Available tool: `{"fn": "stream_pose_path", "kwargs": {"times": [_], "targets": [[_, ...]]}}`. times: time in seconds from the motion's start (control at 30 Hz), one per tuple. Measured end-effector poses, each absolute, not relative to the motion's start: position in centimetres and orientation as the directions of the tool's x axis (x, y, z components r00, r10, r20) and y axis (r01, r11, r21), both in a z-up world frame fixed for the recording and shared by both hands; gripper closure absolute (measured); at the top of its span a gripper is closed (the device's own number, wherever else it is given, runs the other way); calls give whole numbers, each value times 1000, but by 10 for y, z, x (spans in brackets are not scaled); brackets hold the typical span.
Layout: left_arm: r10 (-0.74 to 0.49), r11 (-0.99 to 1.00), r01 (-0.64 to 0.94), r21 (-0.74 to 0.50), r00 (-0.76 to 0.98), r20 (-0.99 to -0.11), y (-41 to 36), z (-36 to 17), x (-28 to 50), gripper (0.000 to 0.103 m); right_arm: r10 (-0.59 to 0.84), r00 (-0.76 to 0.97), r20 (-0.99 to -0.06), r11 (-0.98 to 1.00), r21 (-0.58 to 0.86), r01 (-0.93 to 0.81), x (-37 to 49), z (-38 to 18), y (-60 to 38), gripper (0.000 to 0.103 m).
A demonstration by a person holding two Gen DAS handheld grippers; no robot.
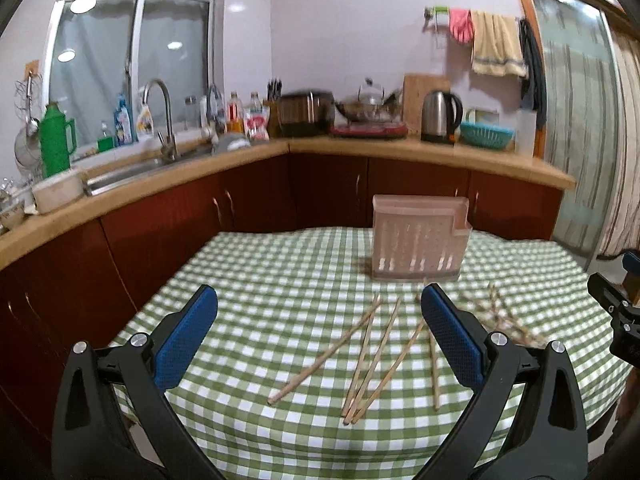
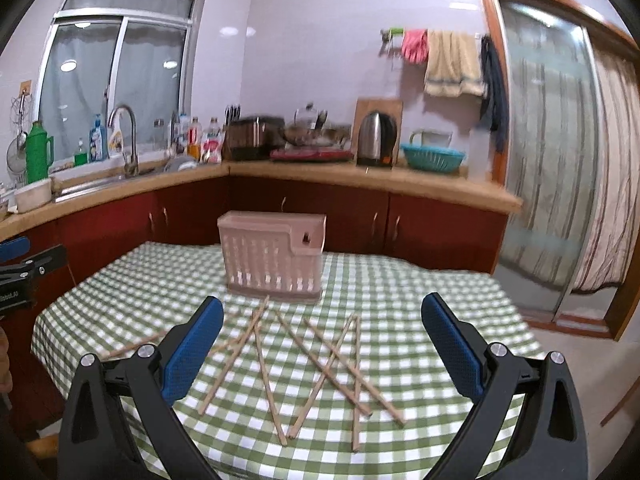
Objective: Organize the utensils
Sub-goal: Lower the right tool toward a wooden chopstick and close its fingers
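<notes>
Several wooden chopsticks (image 1: 372, 356) (image 2: 320, 364) lie scattered and crossed on a green-and-white checked tablecloth (image 1: 260, 288) (image 2: 420, 300). Behind them stands a pink slotted utensil holder (image 1: 418, 240) (image 2: 274, 258), upright near the table's far edge. My left gripper (image 1: 320, 300) hovers open above the chopsticks, nothing between its blue pads. My right gripper (image 2: 322, 308) is also open and empty, above the right-hand chopsticks. In the left wrist view the right gripper (image 1: 616, 304) shows at the right edge; in the right wrist view the left gripper (image 2: 24, 268) shows at the left edge.
A wooden counter (image 1: 360, 146) with red cabinets wraps around behind the table. On it are a sink with tap (image 1: 160, 120), a green thermos (image 1: 56, 140), bottles, a kettle (image 1: 440, 116) and a blue basket (image 1: 486, 134). A curtained sliding door (image 2: 560, 160) is at right.
</notes>
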State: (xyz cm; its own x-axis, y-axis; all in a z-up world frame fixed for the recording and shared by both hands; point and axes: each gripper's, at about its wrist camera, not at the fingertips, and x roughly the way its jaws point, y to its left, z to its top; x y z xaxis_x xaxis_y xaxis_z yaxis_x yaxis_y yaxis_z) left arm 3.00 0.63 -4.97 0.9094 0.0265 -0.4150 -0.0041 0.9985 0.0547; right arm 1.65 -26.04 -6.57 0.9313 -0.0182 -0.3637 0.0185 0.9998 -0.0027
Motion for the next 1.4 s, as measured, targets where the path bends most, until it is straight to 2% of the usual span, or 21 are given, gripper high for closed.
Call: {"fn": "stream_pose_path", "kwargs": {"times": [0.27,0.47,0.53,0.57,0.6,0.73,0.8,1.07,1.2,1.4], "targets": [[57,997,-23,71,853,-519,17,-109,68,4,-13,887,-463,1000,1,15,41,-129,-266,7],[87,993,-30,117,851,-518,16,-131,82,4,-18,870,-493,1000,-1,20,52,-149,-272,10],[85,993,-26,117,845,-529,16,-136,86,4,-14,867,-498,1000,4,19,57,-153,-279,20],[83,993,-26,112,841,-534,17,-139,89,4,-14,862,-506,1000,6,20,59,-156,-282,35],[82,994,-27,109,839,-538,17,-140,91,4,-14,857,-515,1000,7,20,60,-158,-284,44],[91,993,-37,109,831,-549,19,-148,98,4,10,833,-553,1000,29,7,65,-175,-296,51],[100,992,-42,116,825,-556,20,-151,101,4,9,823,-568,1000,16,1,67,-182,-297,60],[102,991,-34,127,808,-581,20,-162,105,4,-7,805,-593,1000,11,17,67,-194,-311,63],[98,991,-29,127,806,-584,17,-162,105,4,3,796,-605,1000,19,11,64,-198,-317,75],[97,991,-26,128,804,-586,14,-164,104,4,20,788,-616,1000,23,-7,65,-200,-314,79]]}}
